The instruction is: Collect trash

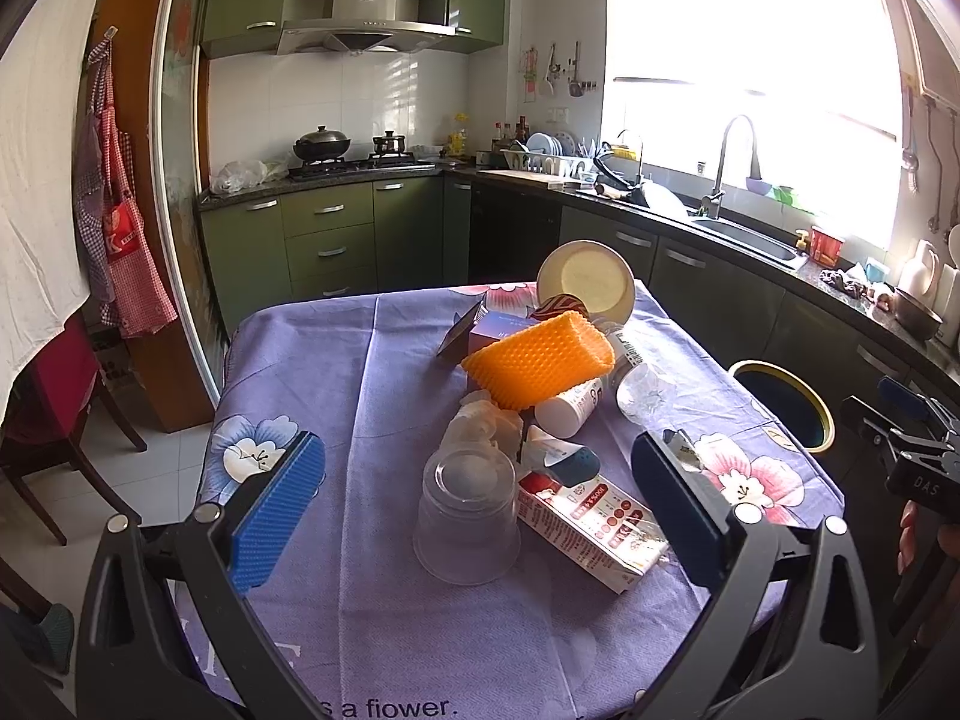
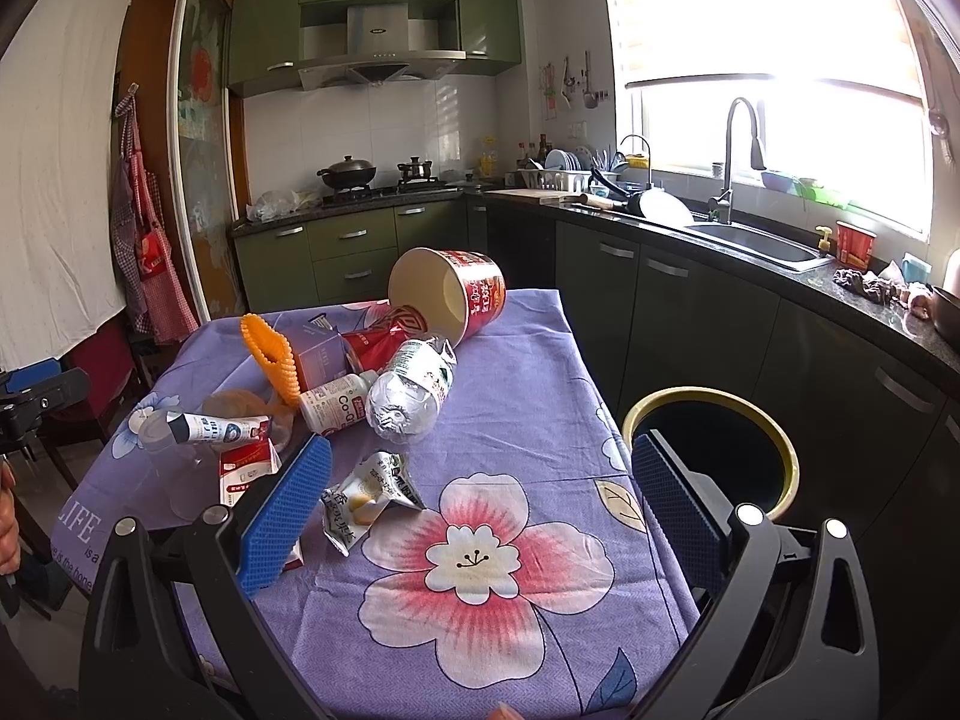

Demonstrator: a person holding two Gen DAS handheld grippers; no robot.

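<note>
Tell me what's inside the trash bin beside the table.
The trash bin shows only a dark interior below its yellow rim in both wrist views; no trash is visible. Its bottom is in shadow, so contents cannot be confirmed.

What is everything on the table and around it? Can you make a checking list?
Surface: table with purple flowered cloth.
Job's things: paper tub on its side, crushed bottle, orange sponge, upturned clear cup, carton, crumpled wrapper; bin beside the table.
Clutter: nothing seen beyond the trash.
Grippers: left tool open around the cup; right tool open, empty.
Cables: nothing seen.
Surroundings: sink, stove pots.
</note>
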